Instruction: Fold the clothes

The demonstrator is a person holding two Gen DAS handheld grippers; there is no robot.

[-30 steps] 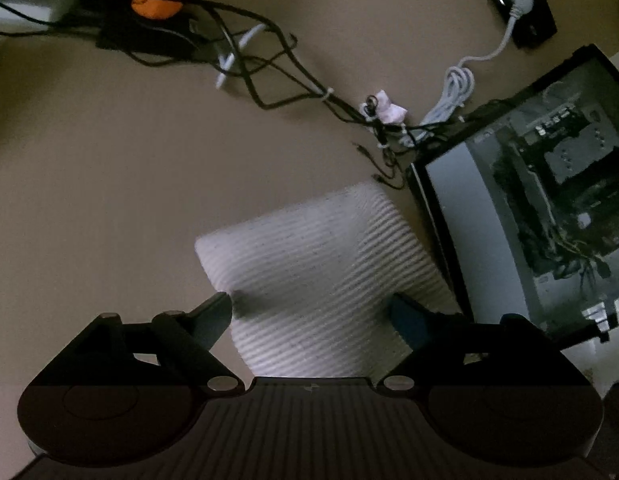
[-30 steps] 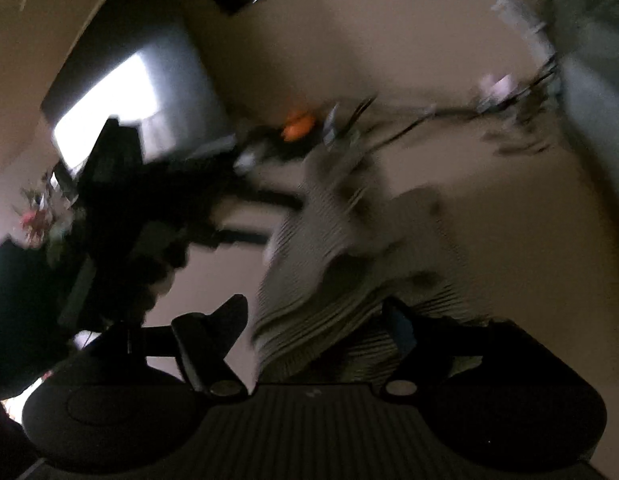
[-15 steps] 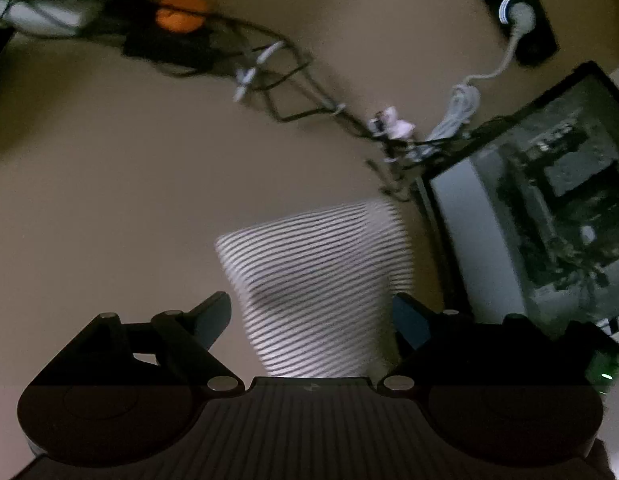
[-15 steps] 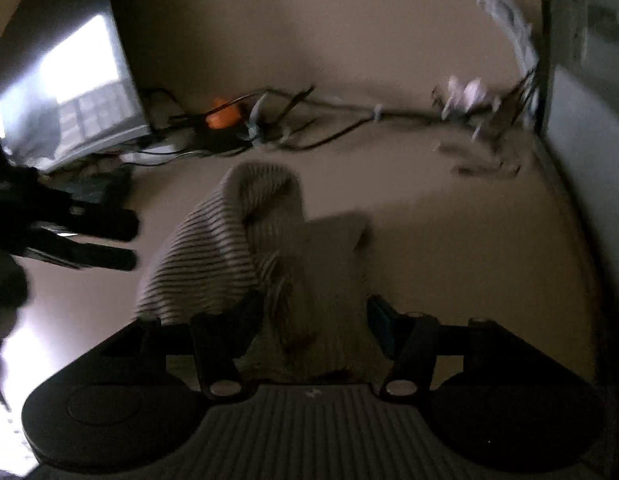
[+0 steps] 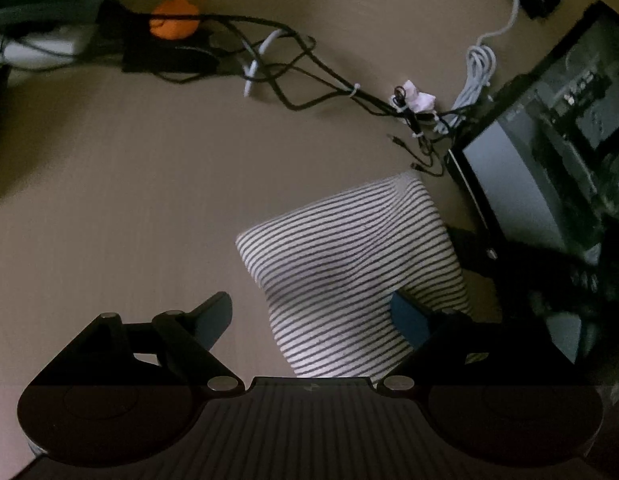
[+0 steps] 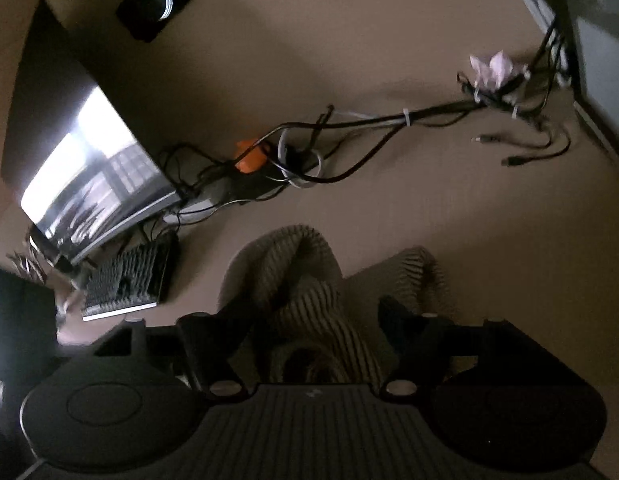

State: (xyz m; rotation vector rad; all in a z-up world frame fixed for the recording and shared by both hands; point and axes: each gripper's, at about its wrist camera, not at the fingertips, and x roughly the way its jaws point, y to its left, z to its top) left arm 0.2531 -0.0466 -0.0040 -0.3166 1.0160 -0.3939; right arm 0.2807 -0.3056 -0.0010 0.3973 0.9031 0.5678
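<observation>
Low in frame, the left gripper (image 5: 309, 312) gapes over a folded black-and-white striped cloth (image 5: 349, 264). The right gripper (image 6: 309, 320) is opening around a bunched striped fabric (image 6: 309, 304), which could slump and undo the fold.

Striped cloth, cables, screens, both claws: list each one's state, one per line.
Striped cloth: folded flat in the left wrist view; bunched and rumpled in the right wrist view.
Left claw: open, over the cloth's edge.
Right claw: jaws opening, bunched cloth between them.
Cables: tangled on the floor.
Monitor: lit.
Keyboard: lying flat.
</observation>
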